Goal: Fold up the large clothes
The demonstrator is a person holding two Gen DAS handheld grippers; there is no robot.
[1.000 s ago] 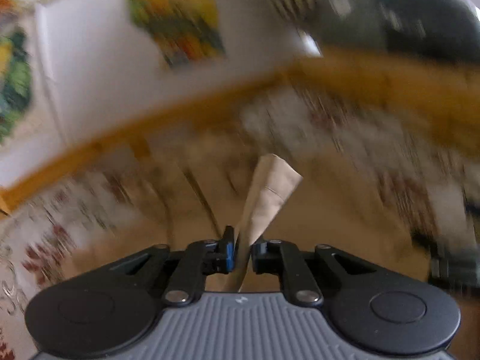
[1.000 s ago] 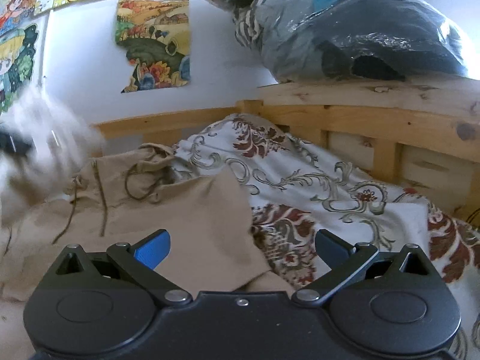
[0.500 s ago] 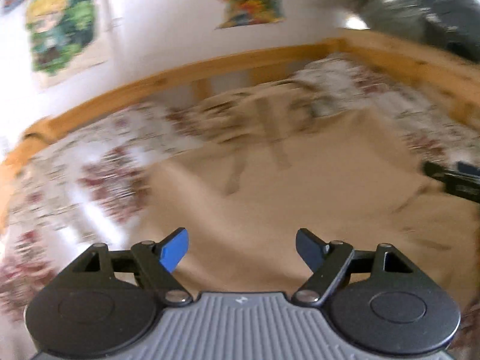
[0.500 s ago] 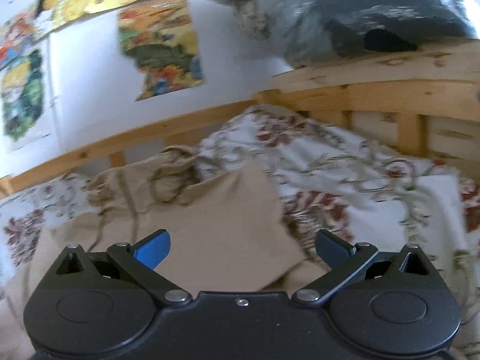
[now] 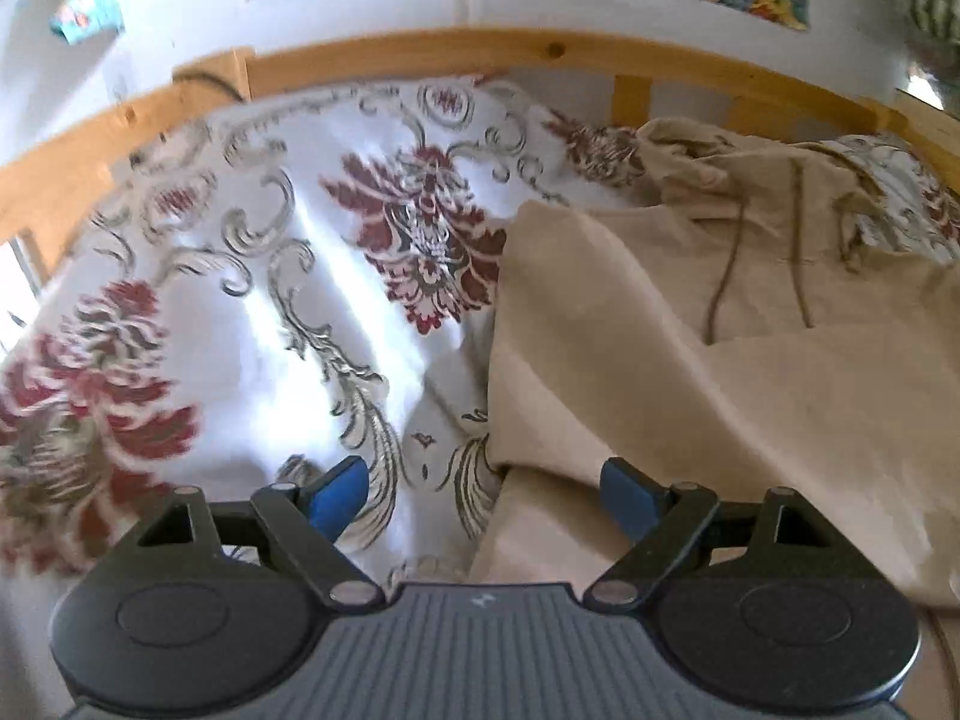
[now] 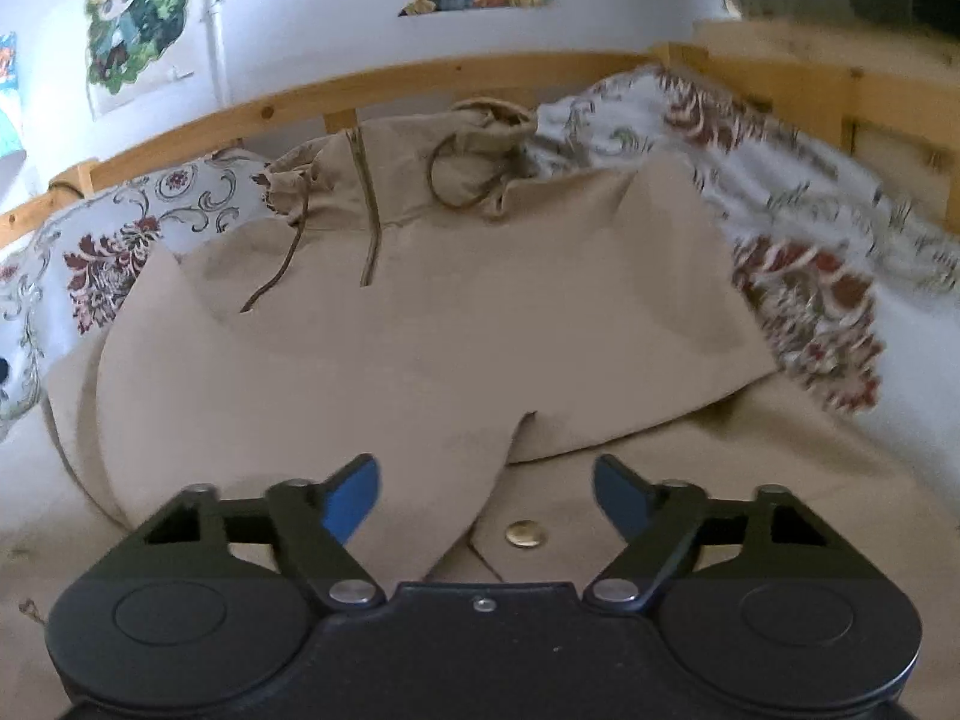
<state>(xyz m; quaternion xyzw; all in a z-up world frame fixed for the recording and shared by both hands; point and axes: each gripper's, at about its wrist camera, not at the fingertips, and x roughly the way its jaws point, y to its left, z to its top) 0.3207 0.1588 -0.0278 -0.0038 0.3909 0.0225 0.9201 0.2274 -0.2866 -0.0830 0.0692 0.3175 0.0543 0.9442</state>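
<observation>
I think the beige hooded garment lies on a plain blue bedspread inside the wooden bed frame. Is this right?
Not quite. The beige hooded garment does lie inside the wooden bed frame, but the bedspread is white with dark red flowers and grey scrolls, not plain blue. The left wrist view shows it best.

I count one beige hooded jacket [image 6: 420, 324] on the one floral bedspread [image 5: 252, 300], one brass snap button [image 6: 524, 534] near its lower edge, and two drawcords [image 6: 282, 264] by the hood.

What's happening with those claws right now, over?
Left claw open, empty. Right claw open, just narrowing, empty. Beige hoodie sleeves folded in. Nothing blocking.
</observation>
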